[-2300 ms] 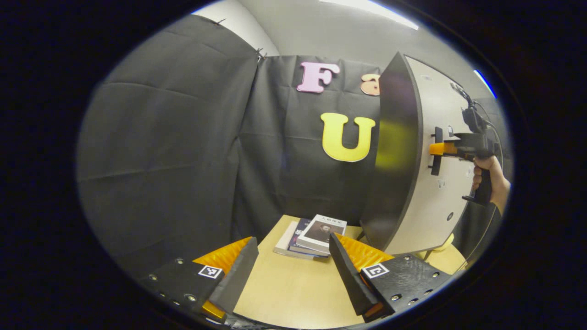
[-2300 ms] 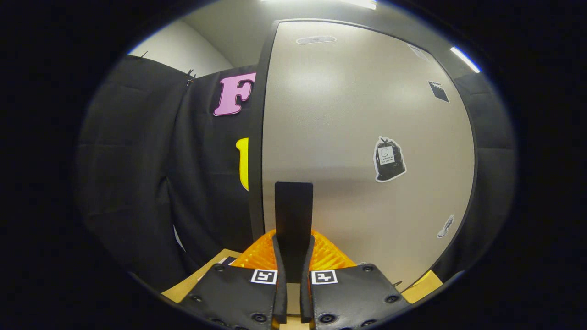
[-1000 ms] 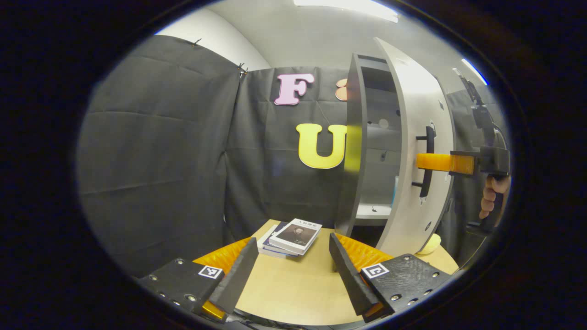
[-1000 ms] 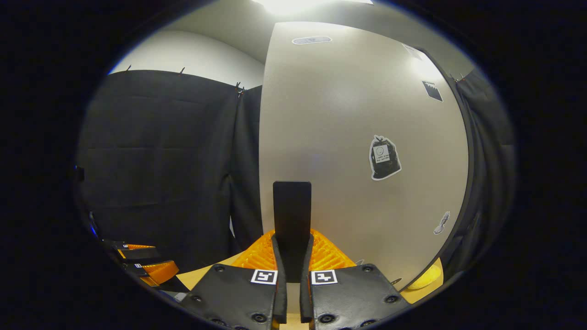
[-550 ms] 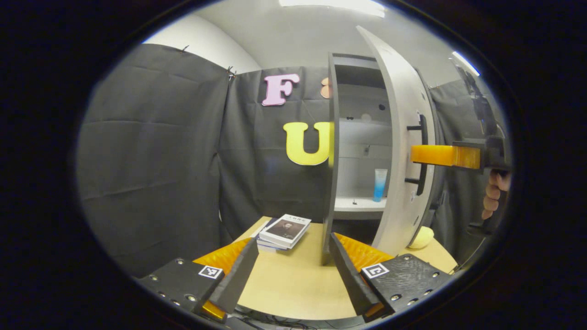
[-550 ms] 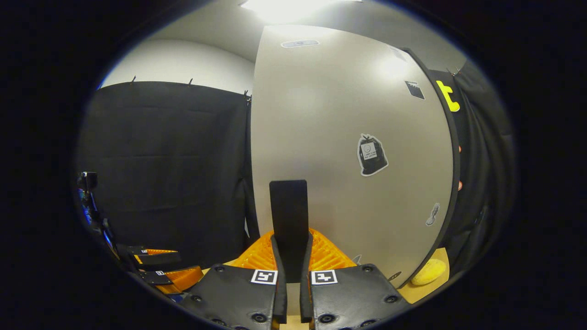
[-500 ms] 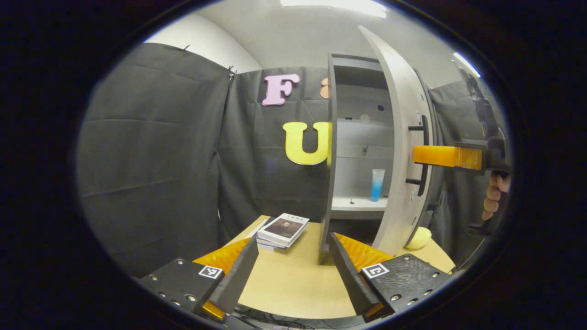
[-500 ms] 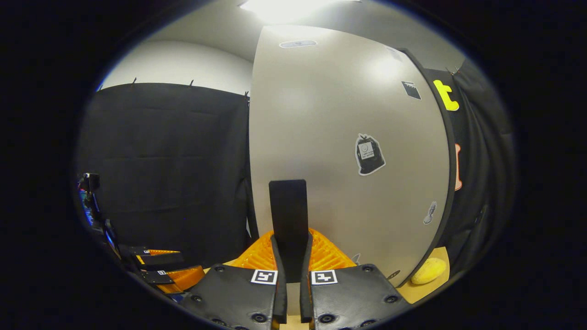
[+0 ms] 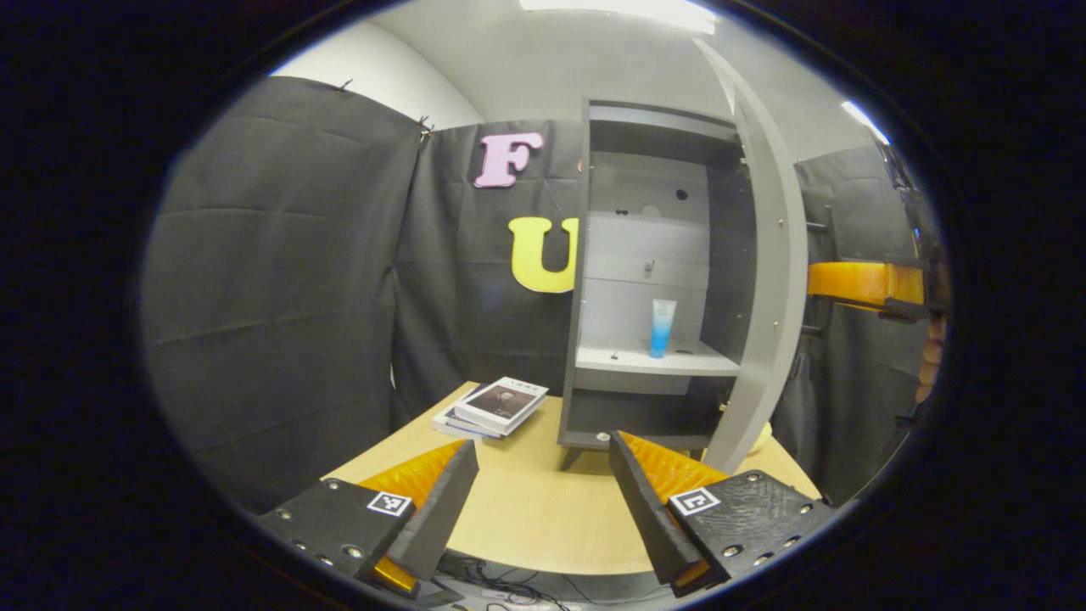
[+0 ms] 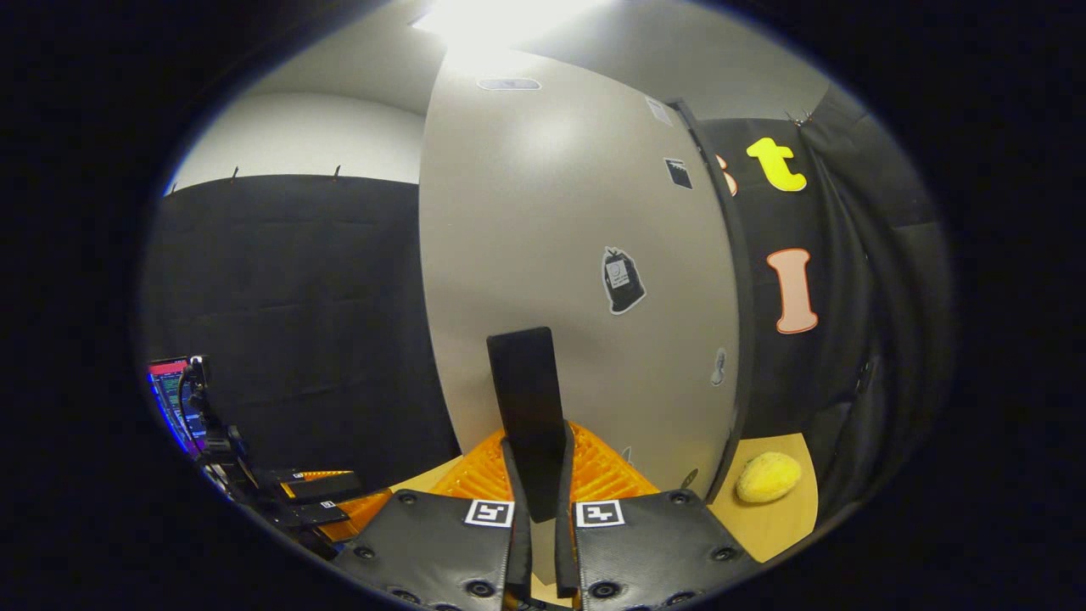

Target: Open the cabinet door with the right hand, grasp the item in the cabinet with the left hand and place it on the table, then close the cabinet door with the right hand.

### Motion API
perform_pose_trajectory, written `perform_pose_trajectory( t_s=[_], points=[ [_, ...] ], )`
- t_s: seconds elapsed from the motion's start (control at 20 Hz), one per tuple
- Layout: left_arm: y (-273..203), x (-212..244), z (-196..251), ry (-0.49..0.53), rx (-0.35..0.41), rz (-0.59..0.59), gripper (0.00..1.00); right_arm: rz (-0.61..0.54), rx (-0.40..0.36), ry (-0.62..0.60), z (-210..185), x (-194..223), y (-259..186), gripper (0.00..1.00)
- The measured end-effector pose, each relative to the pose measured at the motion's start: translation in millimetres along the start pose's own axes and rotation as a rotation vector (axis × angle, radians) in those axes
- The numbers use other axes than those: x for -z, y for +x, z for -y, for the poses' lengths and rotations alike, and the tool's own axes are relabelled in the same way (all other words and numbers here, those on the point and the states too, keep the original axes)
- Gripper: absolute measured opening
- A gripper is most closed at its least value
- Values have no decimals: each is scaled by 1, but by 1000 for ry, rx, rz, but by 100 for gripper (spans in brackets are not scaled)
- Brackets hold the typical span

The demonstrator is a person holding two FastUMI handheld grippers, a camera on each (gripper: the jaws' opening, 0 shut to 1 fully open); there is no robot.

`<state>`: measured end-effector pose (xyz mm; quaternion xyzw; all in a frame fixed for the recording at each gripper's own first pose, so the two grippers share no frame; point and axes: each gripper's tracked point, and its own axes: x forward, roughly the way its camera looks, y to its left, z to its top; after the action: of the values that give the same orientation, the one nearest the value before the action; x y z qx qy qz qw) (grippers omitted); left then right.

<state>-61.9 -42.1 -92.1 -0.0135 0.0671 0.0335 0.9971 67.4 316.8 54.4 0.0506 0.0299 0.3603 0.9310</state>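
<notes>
On the cabinet shelf (image 9: 649,361), the tube (image 9: 662,327) stands beyond the open left gripper (image 9: 543,501).

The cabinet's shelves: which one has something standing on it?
The middle shelf of the cabinet: a blue and white tube stands upright on it. The compartment above and the bottom one look bare from the left gripper view.

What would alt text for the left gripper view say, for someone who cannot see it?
An open cabinet stands on a wooden table, its door swung wide, with a blue tube upright on the middle shelf. The left gripper hangs open in front; books lie stacked to the left.
</notes>
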Motion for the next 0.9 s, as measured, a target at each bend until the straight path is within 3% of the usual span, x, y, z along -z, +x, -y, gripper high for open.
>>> perform_pose_trajectory(
  t_s=[0.25,0.55,0.6,0.7,0.75,0.85,0.9],
  points=[
    [-5,9,41,7,76,-25,93,-3,56,4,17,-7,-33,12],
    [-6,10,78,30,166,-32,93,-6,196,14,63,-12,-60,12],
    [-6,11,82,28,173,-37,93,-8,228,-5,72,-11,-61,5],
    [-5,12,86,24,186,-42,93,-6,285,-33,88,-12,-68,10],
    [-4,10,87,25,190,-43,93,-3,288,-15,92,-13,-69,5],
    [-3,7,84,33,192,-37,93,6,247,45,85,-10,-71,9],
    [-2,5,81,38,188,-34,93,11,235,34,89,-10,-73,6]
  ],
)
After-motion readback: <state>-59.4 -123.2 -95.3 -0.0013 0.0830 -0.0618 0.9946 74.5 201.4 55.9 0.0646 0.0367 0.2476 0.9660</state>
